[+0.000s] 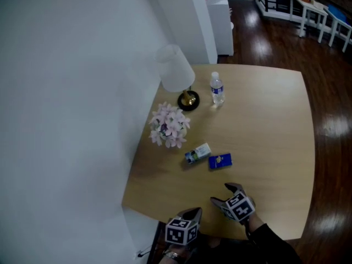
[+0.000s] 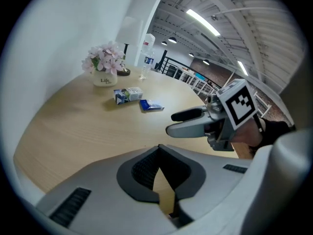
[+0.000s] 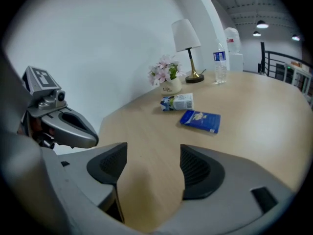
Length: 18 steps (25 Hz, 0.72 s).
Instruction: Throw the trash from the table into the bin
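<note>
Trash carton [image 1: 197, 153], 1, blue packet [image 1: 220, 161], 1, on table [image 1: 264, 120], left gripper [image 2: 157, 150] fingers together, right gripper [image 3: 153, 152] fingers wide

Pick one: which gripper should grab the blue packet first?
Right, probably. The right gripper is open and empty, over the table and nearer the blue packet; the left gripper is shut, at the table edge.

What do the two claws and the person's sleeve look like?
The left claw and the right claw are light grey plastic with dark ribbed pads. Each bears a white cube with black square markers. A dark sleeve shows behind the right claw.
</note>
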Each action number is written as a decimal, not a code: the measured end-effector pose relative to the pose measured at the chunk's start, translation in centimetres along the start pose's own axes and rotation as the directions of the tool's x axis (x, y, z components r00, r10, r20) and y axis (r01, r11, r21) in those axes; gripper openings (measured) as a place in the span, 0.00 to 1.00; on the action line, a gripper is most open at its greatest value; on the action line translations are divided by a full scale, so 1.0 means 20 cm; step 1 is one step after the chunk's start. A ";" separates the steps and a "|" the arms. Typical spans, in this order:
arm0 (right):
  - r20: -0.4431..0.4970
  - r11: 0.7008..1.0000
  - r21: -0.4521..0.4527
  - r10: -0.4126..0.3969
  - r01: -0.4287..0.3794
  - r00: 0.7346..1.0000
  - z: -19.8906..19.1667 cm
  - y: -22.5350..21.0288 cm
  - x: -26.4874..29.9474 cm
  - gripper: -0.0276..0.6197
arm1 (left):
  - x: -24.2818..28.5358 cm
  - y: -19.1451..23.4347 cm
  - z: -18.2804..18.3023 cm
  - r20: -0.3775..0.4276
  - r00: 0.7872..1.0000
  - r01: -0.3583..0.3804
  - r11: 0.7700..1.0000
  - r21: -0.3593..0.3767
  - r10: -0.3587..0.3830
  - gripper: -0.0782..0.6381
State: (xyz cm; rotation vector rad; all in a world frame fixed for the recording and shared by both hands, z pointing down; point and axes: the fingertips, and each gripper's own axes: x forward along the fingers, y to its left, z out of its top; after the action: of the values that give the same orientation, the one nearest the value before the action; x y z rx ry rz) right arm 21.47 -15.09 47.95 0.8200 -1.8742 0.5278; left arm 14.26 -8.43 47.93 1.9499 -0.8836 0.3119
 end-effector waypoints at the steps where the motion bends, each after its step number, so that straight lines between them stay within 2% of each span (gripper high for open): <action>1: 0.008 1.000 -0.016 -0.019 0.019 1.000 0.04 -0.07 0.01 0.58 | 0.02 -0.01 0.03 -0.005 1.000 0.003 1.000 0.007 -0.003 0.11; 5: 0.033 0.992 -0.082 -0.097 0.099 0.995 0.19 -0.37 0.09 0.58 | 0.10 -0.03 0.11 -0.022 1.000 0.010 1.000 0.028 -0.009 0.11; 8: 0.040 0.983 -0.140 -0.114 0.119 0.993 0.28 -0.53 0.14 0.58 | 0.14 -0.03 0.15 -0.033 0.999 0.008 1.000 0.027 -0.007 0.11; 10: 0.026 0.975 -0.198 -0.101 0.104 0.995 0.32 -0.58 0.17 0.58 | 0.16 -0.02 0.17 -0.040 0.999 0.005 1.000 0.022 -0.004 0.11; 12: 0.002 0.966 -0.251 -0.071 0.070 0.997 0.33 -0.61 0.22 0.65 | 0.18 -0.01 0.18 -0.049 0.999 0.003 1.000 0.019 -0.002 0.11; 14: -0.020 0.954 -0.295 -0.055 0.047 0.998 0.32 -0.62 0.26 0.67 | 0.21 0.00 0.19 -0.057 0.998 0.001 1.000 0.018 0.000 0.11; 18: -0.046 0.921 -0.390 -0.046 0.025 0.998 0.34 -0.64 0.32 0.67 | 0.24 0.01 0.18 -0.067 0.998 0.001 1.000 0.012 0.000 0.11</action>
State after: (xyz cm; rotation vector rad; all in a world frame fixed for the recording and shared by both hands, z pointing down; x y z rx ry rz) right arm 24.87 -30.14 50.93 0.5658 -1.8284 0.1404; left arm 16.94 -13.67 48.71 1.9393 -0.8395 0.3814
